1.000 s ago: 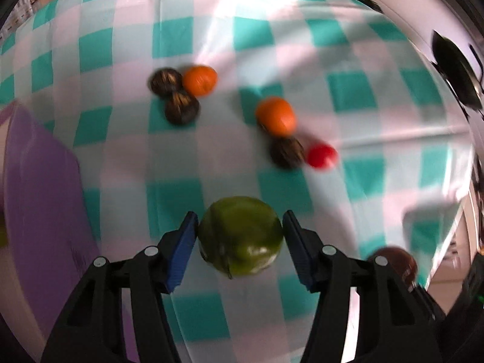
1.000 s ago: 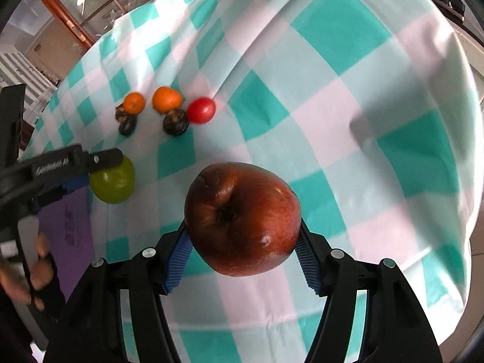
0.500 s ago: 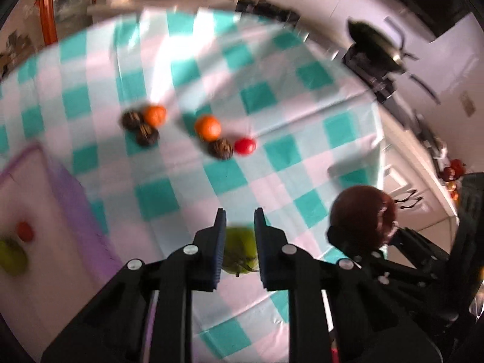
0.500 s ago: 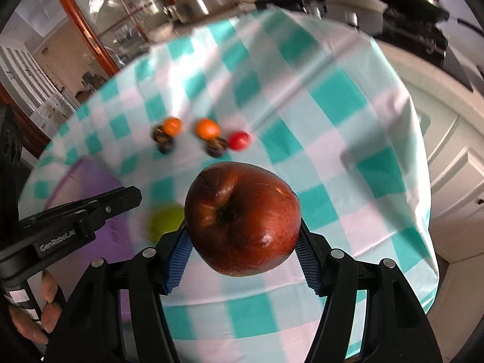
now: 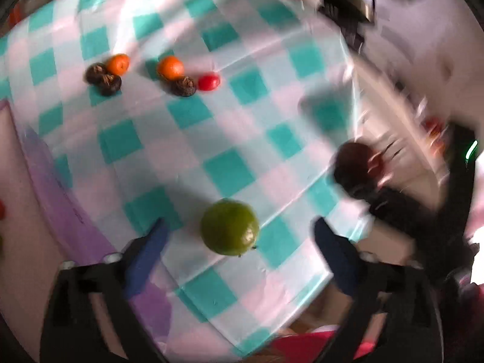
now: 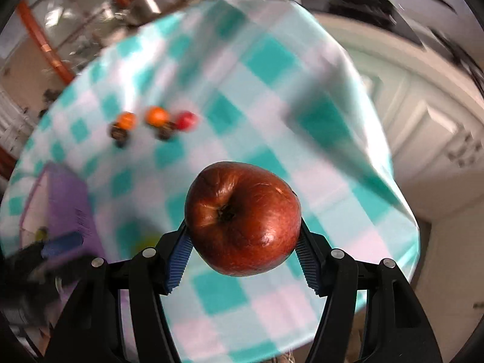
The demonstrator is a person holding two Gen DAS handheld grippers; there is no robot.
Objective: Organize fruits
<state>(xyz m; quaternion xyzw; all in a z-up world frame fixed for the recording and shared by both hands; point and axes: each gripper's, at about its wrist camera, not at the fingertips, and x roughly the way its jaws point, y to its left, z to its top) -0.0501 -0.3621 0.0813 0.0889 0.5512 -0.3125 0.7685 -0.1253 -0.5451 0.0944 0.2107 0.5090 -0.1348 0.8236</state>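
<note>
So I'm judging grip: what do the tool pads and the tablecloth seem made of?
Pads: blue, ribbed, matte, probably rubber or soft plastic. Tablecloth: teal-and-white check with sharp creases and a slight sheen, perhaps plastic-coated; blur leaves it open.

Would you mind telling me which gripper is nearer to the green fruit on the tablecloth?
Left. The left gripper has the green fruit between its opening fingers, untouched by either. The right gripper is off to the side, shut on a red apple.
</note>
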